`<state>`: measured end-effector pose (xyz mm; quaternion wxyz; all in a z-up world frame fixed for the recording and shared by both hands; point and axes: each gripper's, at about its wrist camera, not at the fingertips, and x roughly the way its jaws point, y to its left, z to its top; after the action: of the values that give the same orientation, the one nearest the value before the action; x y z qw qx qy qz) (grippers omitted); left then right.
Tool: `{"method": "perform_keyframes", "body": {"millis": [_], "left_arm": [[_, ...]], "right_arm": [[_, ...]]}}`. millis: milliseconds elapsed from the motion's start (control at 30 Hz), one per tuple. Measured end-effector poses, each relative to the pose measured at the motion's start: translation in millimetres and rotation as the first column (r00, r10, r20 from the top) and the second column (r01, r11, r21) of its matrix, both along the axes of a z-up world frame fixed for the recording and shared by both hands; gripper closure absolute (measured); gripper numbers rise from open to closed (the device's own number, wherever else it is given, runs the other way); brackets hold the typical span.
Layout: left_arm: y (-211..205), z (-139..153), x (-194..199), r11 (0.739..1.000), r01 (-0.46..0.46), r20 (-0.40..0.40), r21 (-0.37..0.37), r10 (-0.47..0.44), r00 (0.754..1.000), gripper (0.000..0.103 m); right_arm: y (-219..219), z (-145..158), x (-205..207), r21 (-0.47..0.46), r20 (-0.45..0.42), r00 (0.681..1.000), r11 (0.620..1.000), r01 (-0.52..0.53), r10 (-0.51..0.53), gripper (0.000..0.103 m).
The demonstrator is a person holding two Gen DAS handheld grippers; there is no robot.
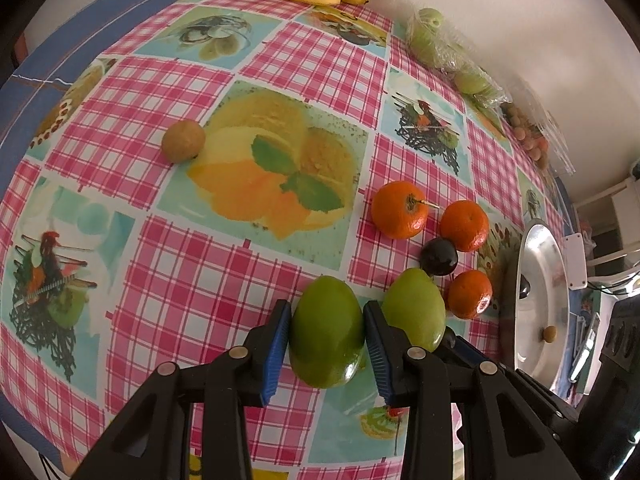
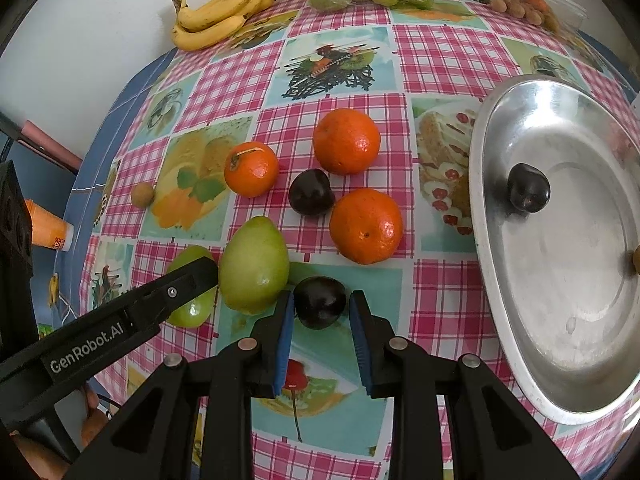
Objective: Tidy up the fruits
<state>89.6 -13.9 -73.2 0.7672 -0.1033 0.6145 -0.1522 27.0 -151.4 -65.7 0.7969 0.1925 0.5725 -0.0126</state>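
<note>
While the left gripper point(image 1: 326, 344) is clamping a green mango point(image 1: 326, 332) & the right gripper point(image 2: 321, 322) is pinching a dark plum point(image 2: 320, 302), the round plum is risking rolling out w/ any tilt.

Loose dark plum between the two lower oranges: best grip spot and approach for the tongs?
Take the dark plum across its round middle, coming from above. Set the pads on its upper-left and lower-right flanks: those sides look open, while oranges crowd it at upper right and just right below. It sits on the tablecloth, so only a top-down entry looks clear.
</note>
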Motion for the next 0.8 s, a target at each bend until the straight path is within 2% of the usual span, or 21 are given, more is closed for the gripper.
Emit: {"method": "perform_keyframes", "body": {"millis": [533, 800], "left_arm": [[0.0, 2.0, 0.0, 1.000, -0.003, 0.013, 0.004, 0.003, 1.000, 0.064], [3.8, 14.1, -5.6, 1.000, -0.008, 0.032, -0.002, 0.008, 0.999, 0.064]], "right_arm": [[-3.2, 1.6, -2.0, 0.002, 0.007, 1.000, 1.000, -0.020, 0.020, 0.077], [-10.1, 12.2, -8.7, 0.005, 0.028, 1.000, 1.000, 0.000, 0.000, 0.077]]}}
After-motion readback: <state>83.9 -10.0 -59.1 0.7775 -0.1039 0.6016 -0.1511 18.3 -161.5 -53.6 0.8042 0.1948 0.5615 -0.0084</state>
